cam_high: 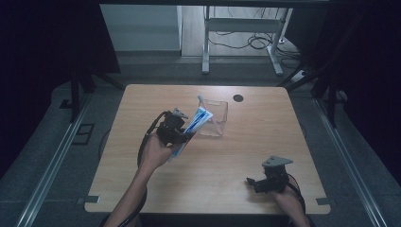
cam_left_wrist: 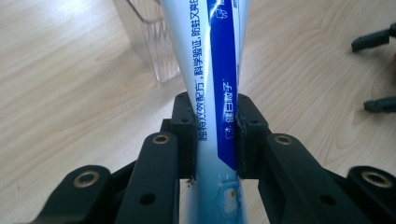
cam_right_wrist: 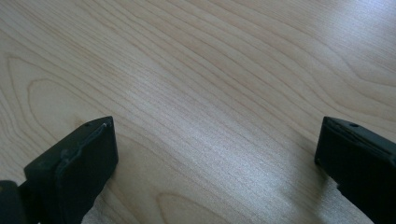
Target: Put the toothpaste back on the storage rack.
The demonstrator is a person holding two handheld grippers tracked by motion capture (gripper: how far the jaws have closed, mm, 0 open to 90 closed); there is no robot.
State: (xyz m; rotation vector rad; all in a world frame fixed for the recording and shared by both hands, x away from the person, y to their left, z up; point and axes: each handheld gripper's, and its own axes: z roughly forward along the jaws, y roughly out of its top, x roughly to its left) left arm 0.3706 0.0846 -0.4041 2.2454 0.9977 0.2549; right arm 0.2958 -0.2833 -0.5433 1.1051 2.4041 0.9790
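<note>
My left gripper (cam_high: 182,136) is shut on a blue-and-white toothpaste tube (cam_high: 196,121), held tilted above the table with its top end over the rim of a clear plastic cup (cam_high: 215,118). In the left gripper view the tube (cam_left_wrist: 215,70) runs up between the two pads, which press on its sides, and the clear cup (cam_left_wrist: 149,42) stands just behind it. My right gripper (cam_high: 250,182) rests low near the table's front right, jaws wide apart. In the right gripper view its gripper (cam_right_wrist: 215,144) has only bare wood between the fingers.
The wooden table (cam_high: 142,179) has a dark round hole (cam_high: 238,98) near its back edge. Behind the table stand a white desk frame (cam_high: 241,28) and loose cables on the floor. The other gripper's jaw tips (cam_left_wrist: 378,70) show at the right of the left gripper view.
</note>
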